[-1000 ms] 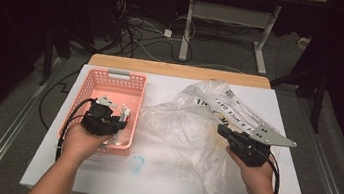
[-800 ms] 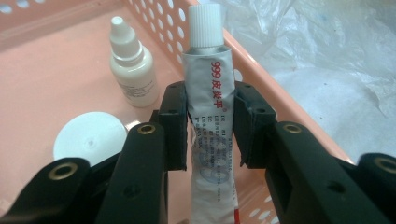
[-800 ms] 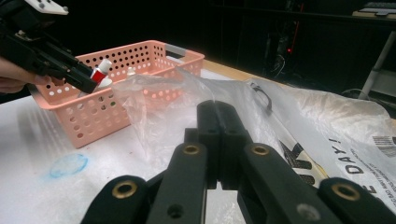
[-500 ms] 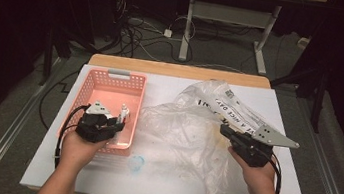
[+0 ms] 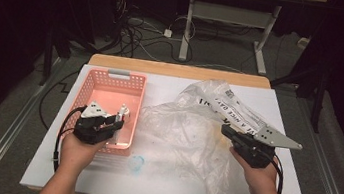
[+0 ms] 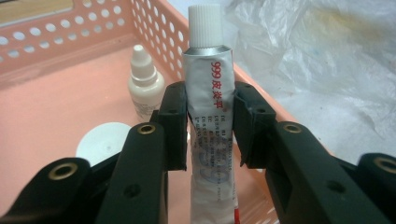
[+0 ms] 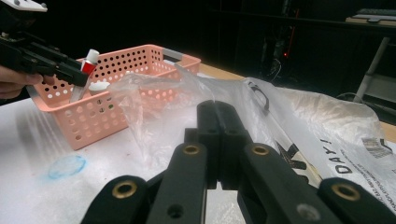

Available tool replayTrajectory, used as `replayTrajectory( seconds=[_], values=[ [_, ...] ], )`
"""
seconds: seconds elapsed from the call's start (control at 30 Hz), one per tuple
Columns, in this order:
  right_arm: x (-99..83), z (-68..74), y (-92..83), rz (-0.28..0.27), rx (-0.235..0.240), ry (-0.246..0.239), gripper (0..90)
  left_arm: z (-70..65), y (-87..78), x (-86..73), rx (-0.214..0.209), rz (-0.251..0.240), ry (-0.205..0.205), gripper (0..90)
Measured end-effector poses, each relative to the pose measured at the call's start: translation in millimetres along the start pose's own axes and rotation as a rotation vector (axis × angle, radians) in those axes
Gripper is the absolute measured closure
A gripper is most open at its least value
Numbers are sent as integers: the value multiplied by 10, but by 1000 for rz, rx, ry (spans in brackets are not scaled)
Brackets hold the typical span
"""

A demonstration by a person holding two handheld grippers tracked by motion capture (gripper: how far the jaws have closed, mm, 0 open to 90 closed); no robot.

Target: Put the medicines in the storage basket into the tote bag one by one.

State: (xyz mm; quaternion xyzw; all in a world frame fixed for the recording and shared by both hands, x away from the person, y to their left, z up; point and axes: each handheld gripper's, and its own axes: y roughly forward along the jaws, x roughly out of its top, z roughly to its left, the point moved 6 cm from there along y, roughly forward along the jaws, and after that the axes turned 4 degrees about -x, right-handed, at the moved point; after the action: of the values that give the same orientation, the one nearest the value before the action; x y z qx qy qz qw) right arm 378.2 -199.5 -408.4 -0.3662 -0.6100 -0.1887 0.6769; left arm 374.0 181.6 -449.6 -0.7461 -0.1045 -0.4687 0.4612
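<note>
Two basket items: dropper bottle (image 6: 144, 79), white cap (image 6: 103, 140) | plastic bag (image 5: 191, 130) beside basket (image 5: 91, 89)

The high view looked down and forward from above the near edge of the table (image 5: 168, 187), while each gripper view sat close behind its own jaws, the left facing into the pink basket (image 6: 56, 60), which the right one (image 7: 116, 88) also saw farther off.
</note>
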Motion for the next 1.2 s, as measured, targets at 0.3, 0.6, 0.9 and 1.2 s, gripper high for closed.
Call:
replayTrajectory(
  seconds=[0.3, 0.6, 0.9, 1.2],
  values=[
    [10, -3, -12, -6, -1, -2, 900, -28, -76, 49, -7, -59, 5, 664],
    [22, -6, -18, -10, -2, -2, 900, -102, -143, 131, -30, -90, 10, 664],
    [32, 0, -23, -15, -1, -3, 900, -223, -219, 246, -54, -133, 22, 665],
    [46, 10, -26, -18, 0, -3, 900, -408, -265, 357, -88, -166, 70, 665]
  ],
)
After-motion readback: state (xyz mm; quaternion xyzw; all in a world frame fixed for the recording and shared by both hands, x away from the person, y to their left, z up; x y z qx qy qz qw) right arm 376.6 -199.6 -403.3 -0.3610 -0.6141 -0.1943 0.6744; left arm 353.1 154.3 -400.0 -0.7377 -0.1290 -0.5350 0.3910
